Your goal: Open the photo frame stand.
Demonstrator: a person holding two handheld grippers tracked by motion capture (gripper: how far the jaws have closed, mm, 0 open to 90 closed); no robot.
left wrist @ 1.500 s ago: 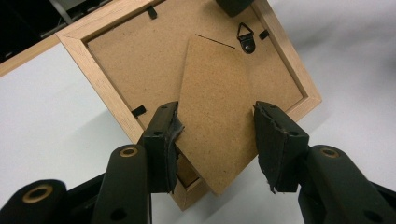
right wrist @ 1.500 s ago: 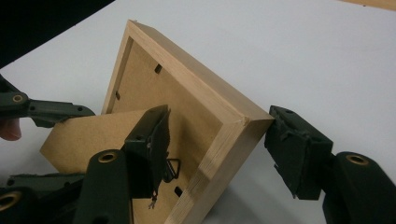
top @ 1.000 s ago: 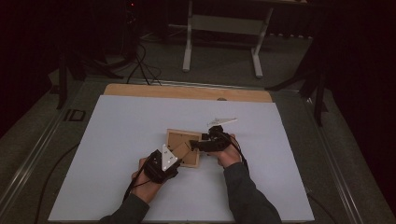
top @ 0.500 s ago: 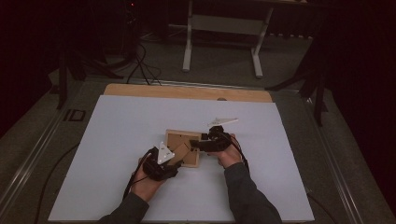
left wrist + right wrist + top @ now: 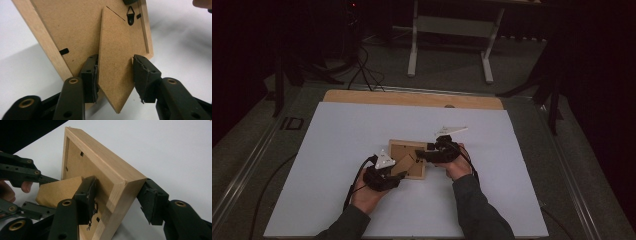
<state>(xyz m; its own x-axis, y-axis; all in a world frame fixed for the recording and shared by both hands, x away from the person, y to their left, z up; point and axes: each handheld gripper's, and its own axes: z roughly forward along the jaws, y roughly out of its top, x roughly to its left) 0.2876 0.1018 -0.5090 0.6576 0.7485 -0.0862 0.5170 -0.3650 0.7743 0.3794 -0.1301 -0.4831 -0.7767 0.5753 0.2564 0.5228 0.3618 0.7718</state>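
Frame [image 5: 407, 159] face-down; left hand-held gripper [image 5: 115, 75] closing astride stand flap [image 5: 117, 67]; right hand-held gripper [image 5: 117, 200] pinching frame corner.

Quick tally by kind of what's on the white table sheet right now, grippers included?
Wooden picture frame, back up, with fold-out stand flap: 1
Handheld grippers: 2, left gripper and right gripper
Total: 3

A pale wooden picture frame [image 5: 408, 159] with a brown fibreboard back is seen. The bench [image 5: 337, 150] is covered in white.
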